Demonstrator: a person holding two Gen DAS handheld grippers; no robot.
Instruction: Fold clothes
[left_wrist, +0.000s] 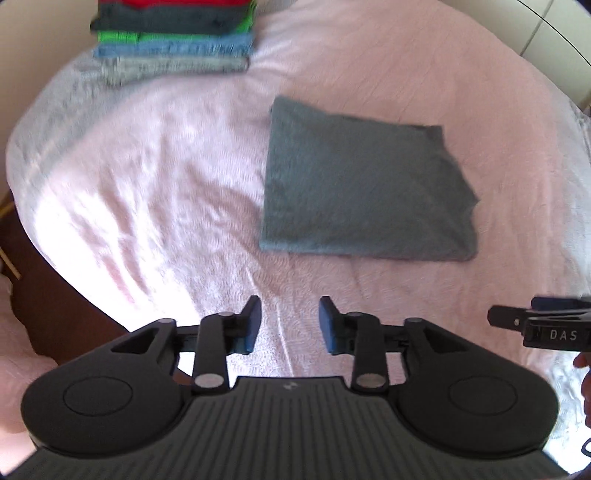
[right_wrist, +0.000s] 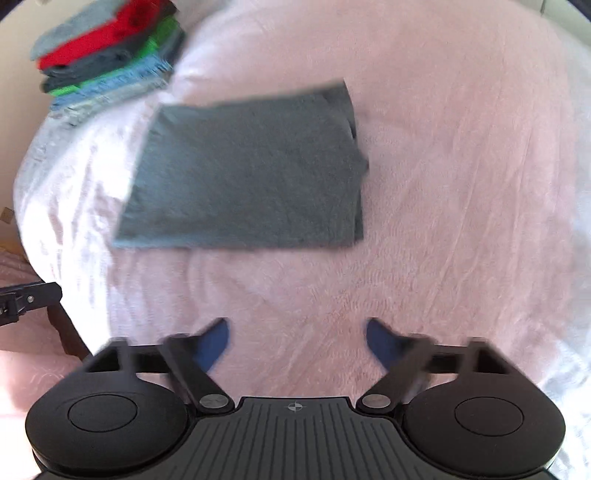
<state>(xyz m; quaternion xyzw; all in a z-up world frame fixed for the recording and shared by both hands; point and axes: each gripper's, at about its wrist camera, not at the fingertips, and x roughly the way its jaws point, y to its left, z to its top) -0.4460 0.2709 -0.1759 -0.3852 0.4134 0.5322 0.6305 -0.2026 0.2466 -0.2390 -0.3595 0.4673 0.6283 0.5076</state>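
Observation:
A folded grey garment (left_wrist: 362, 184) lies flat on the pink bedspread (left_wrist: 166, 184), ahead and right of my left gripper (left_wrist: 290, 321). The left gripper is open and empty, hovering above the bedspread short of the garment. In the right wrist view the same grey garment (right_wrist: 247, 170) lies ahead and left of my right gripper (right_wrist: 297, 343), which is open wide and empty above the bedspread (right_wrist: 461, 184). The right gripper's side also shows at the right edge of the left wrist view (left_wrist: 543, 325).
A stack of folded clothes (left_wrist: 173, 40), grey, blue, green, dark and red, sits at the far left corner of the bed; it also shows in the right wrist view (right_wrist: 107, 62). The bed's left edge drops to a dark wooden frame (left_wrist: 48, 280).

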